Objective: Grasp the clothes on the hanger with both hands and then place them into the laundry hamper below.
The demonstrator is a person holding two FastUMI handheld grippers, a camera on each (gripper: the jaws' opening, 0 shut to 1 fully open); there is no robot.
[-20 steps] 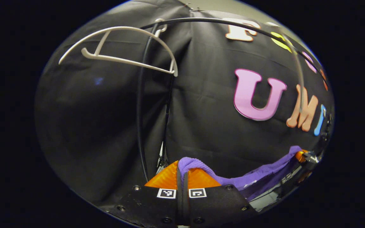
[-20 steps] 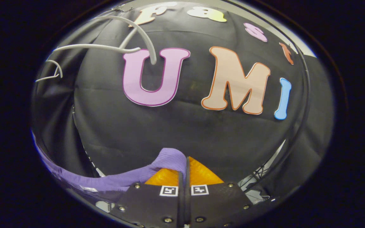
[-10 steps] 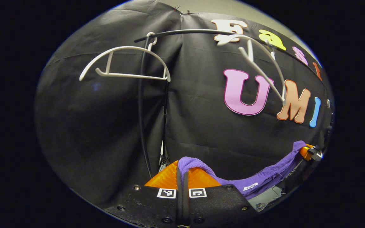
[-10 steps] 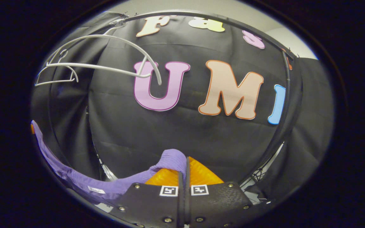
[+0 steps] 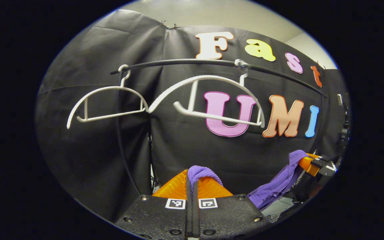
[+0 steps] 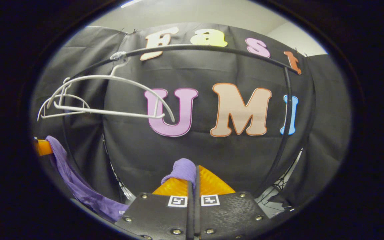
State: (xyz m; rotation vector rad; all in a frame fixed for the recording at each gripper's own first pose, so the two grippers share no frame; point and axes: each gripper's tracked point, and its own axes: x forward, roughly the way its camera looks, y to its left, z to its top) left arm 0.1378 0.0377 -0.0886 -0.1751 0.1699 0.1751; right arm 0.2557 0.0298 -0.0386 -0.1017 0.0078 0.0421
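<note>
Clothes (image 5: 278, 186) (purple) sag lengthwise between 2 grippers, left (image 5: 192, 186) and right (image 6: 192, 185), jaws pinching each end.

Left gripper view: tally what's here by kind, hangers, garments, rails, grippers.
White hangers: 2
Purple garment: 1
Black rail: 1
Grippers: 2, left gripper and right gripper, both clamped on the garment
Total: 6

Two hangers (image 5: 208, 100) on rail (image 5: 178, 62); garment (image 5: 278, 183) below, between tongs (image 5: 194, 181).
</note>
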